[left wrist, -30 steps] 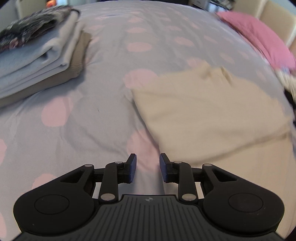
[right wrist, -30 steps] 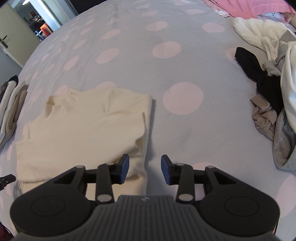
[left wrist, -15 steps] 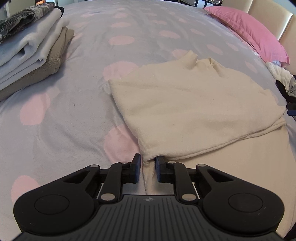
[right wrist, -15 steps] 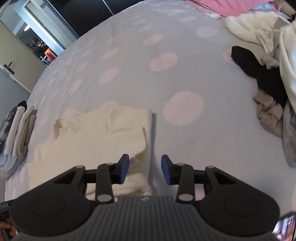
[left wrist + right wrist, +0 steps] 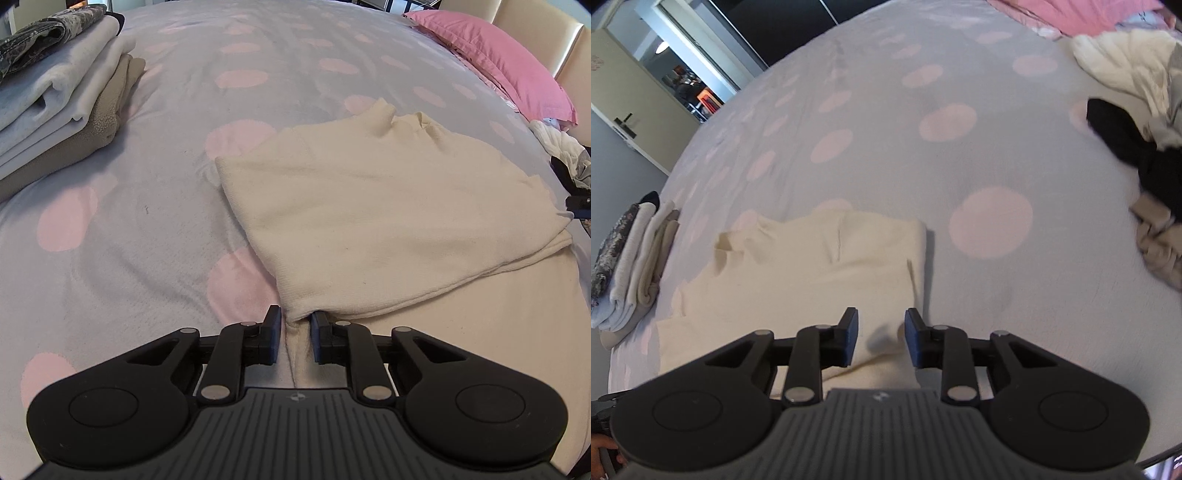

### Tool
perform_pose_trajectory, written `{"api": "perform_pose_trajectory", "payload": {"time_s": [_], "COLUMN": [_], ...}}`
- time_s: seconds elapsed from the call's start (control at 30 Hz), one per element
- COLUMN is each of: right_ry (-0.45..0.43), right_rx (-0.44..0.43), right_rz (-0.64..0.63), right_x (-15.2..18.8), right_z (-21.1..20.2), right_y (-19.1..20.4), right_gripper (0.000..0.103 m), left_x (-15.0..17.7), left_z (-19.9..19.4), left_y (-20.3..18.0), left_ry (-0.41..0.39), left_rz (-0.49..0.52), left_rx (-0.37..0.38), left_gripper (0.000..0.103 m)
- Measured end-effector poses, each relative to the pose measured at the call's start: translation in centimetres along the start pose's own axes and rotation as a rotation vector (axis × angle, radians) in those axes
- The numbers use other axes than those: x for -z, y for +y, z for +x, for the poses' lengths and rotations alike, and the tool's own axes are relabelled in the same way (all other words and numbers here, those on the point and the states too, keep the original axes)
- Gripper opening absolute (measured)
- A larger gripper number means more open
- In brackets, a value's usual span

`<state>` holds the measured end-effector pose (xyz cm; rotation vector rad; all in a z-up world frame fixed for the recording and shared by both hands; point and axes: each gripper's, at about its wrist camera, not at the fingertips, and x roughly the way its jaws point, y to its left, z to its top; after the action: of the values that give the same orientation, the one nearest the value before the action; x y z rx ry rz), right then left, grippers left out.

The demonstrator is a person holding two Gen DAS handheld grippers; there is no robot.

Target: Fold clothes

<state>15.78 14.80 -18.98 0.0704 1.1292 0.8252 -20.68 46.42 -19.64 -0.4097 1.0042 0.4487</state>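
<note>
A: Where does the cream sweater [image 5: 384, 206] sit?

B: Flat on the spotted bed [image 5: 122, 236], partly folded, near the folded stack [image 5: 62, 107] and well apart from the unfolded pile [image 5: 1137, 122].

A: And the jaws?

B: The left gripper [image 5: 295, 334] pinches the near left corner of the folded layer, cloth clamped between its pads. The right gripper [image 5: 881, 332] is closing around the near right edge; cloth lies between the jaws, but whether the pads press it yet I can't quite tell.

A: What might go wrong?

B: If the right side closes on only the top layer, or lifts before it bites, the fold would probably skew or sag.

A: Pose?

B: Both grippers point steeply down at the bed, side by side.
</note>
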Motion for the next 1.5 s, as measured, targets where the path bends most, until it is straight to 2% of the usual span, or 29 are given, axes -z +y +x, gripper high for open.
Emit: {"api": "perform_pose_trajectory", "payload": {"time_s": [0.17, 0.2, 0.23, 0.27, 0.37, 0.47, 0.53, 0.57, 0.6, 0.63, 0.77, 0.87, 1.03, 1.1, 1.23, 1.3, 1.37, 1.43, 1.5], "right_ry": [0.041, 0.062, 0.044, 0.025, -0.041, -0.041, -0.055, -0.057, -0.049, -0.035, 0.010, 0.039, 0.084, 0.106, -0.011, -0.086, -0.054, 0.034, 0.119], "right_rx": [-0.005, 0.014, 0.021, 0.028, -0.045, 0.069, 0.141, 0.164, 0.141, 0.127, 0.081, 0.060, 0.212, 0.211, 0.164, 0.146, 0.083, 0.067, 0.124], "right_rz": [-0.008, -0.020, -0.024, -0.028, 0.043, 0.047, 0.060, 0.080, 0.111, 0.128, 0.149, 0.115, -0.063, -0.081, -0.031, -0.091, -0.109, -0.100, -0.122], "right_x": [0.3, 0.4, 0.5, 0.6, -0.4, -1.1, -1.1, -1.1, -1.0, -0.9, -0.4, -0.3, 0.2, 0.4, 0.0, -0.3, -0.2, 0.5, 1.8], "right_z": [0.5, 0.8, 0.4, 0.1, -1.8, -2.6, -2.8, -2.8, -2.8, -2.7, -1.8, -1.1, -0.3, 0.2, -1.6, -2.5, -1.9, -0.1, 1.7], "right_y": [0.0, 0.1, 0.2, 0.3, 0.1, 0.0, -0.8, -1.4, -2.1, -2.5, -2.7, -1.9, -0.1, 0.0, 0.4, 1.6, 2.1, 1.8, 1.4], "right_gripper": [0.030, 0.013, 0.008, 0.008, 0.008, 0.005, 0.013, 0.021, 0.032, 0.033, 0.032, 0.032, 0.031, 0.026, 0.024, 0.023, 0.019, 0.017, 0.014], "left_x": [-0.2, -0.2, -0.2, -0.2, -0.2, -0.2, -0.2, -0.3, -0.3, -0.3, -0.3, -0.4, -0.9, -1.1, -1.7, -2.0, -2.2, -2.3, -2.2], "left_z": [0.1, 0.1, 0.1, 0.1, 0.2, 0.2, 0.2, 0.2, 0.3, 0.3, 0.3, 0.1, -0.8, -1.1, -2.0, -2.5, -2.7, -2.8, -3.0], "left_y": [-0.3, -0.2, -0.2, -0.2, -0.1, -0.1, 0.0, 0.1, 0.0, 0.0, -0.2, -0.2, -0.5, -0.6, -0.6, -0.4, -0.2, -0.1, 0.1], "left_ry": [0.006, 0.006, 0.006, 0.006, 0.006, 0.006, 0.007, 0.007, 0.008, 0.008, 0.010, 0.010, 0.024, 0.022, 0.010, -0.002, -0.008, -0.012, -0.015], "left_rz": [-0.004, -0.006, -0.007, -0.008, -0.003, 0.000, -0.005, -0.006, -0.007, -0.005, -0.004, -0.006, 0.009, 0.004, -0.010, -0.033, -0.053, -0.060, -0.061], "left_rx": [-0.007, -0.006, -0.005, -0.004, -0.007, -0.007, -0.005, -0.004, -0.005, -0.007, -0.012, -0.010, -0.003, 0.003, 0.016, 0.027, 0.033, 0.024, 0.004], "left_gripper": [0.015, 0.015, 0.015, 0.015, 0.015, 0.015, 0.015, 0.015, 0.015, 0.015, 0.015, 0.015, 0.015, 0.015, 0.015, 0.015, 0.015, 0.015, 0.015]}}
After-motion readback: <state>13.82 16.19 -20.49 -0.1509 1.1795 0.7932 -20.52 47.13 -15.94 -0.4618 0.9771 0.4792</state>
